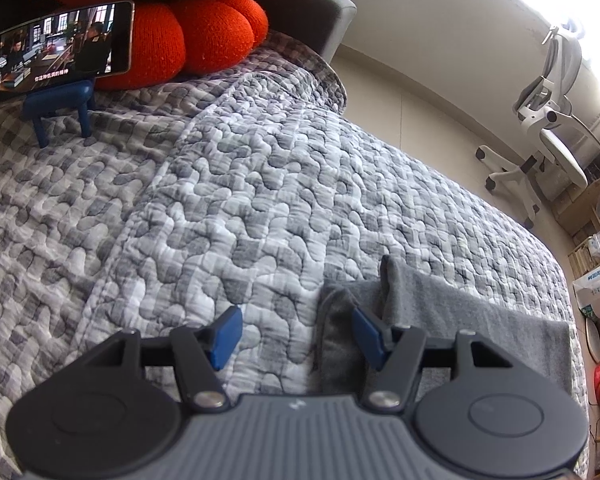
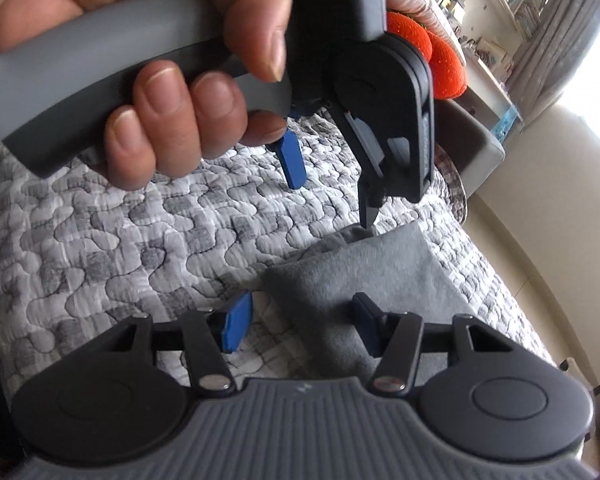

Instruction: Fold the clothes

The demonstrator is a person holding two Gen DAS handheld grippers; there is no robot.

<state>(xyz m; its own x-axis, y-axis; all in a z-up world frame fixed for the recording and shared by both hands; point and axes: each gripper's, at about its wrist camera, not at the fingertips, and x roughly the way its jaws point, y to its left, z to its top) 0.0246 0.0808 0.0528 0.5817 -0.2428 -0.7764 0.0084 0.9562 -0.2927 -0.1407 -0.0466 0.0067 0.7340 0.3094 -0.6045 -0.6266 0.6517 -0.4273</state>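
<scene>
A phone (image 1: 60, 50) plays video on a blue stand (image 1: 60, 110) at the far left of the quilted grey bedspread (image 1: 228, 200), leaning against an orange knot cushion (image 1: 188, 28). The left gripper (image 1: 296, 332) has its jaws spread wide, its right blue pad resting against the bunched end of the grey garment (image 1: 472, 316), which lies flat on the near right part of the bed. In the right wrist view a hand (image 2: 172, 80) grips the left tool's handle; the right gripper (image 2: 300, 322) is likewise agape, straddling the garment's near corner. A white office chair (image 1: 548, 120) stands far right
</scene>
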